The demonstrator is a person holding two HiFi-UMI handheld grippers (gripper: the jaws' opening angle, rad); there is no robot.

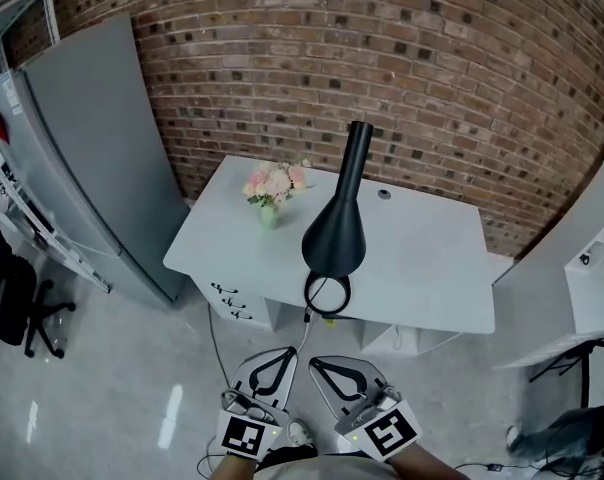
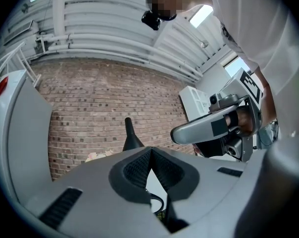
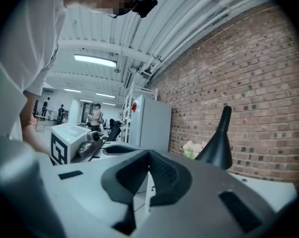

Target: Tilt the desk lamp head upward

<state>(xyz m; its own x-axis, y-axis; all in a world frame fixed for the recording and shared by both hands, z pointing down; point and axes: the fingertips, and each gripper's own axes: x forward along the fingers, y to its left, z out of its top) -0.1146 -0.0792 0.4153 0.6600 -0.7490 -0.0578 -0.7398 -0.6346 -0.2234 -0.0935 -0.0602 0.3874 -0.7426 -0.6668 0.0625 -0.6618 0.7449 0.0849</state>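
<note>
A black desk lamp [image 1: 339,218] stands on the white desk [image 1: 432,268] by the brick wall. Its cone-shaped head widens toward the desk's front edge, where a black ring [image 1: 327,293] lies. Both grippers hang low, close to the person's body and well short of the desk. My left gripper [image 1: 287,352] is shut with nothing in it, and so is my right gripper [image 1: 317,363] beside it. The lamp [image 2: 131,138] rises beyond the closed jaws in the left gripper view. It stands to the right of the jaws, lamp [image 3: 219,145], in the right gripper view.
A small vase of pink flowers [image 1: 273,188] stands on the desk left of the lamp. A cable [image 1: 304,330] drops from the desk's front edge. A tall grey cabinet [image 1: 92,148] stands at left, an office chair [image 1: 17,308] beside it, white shelving [image 1: 592,268] at right.
</note>
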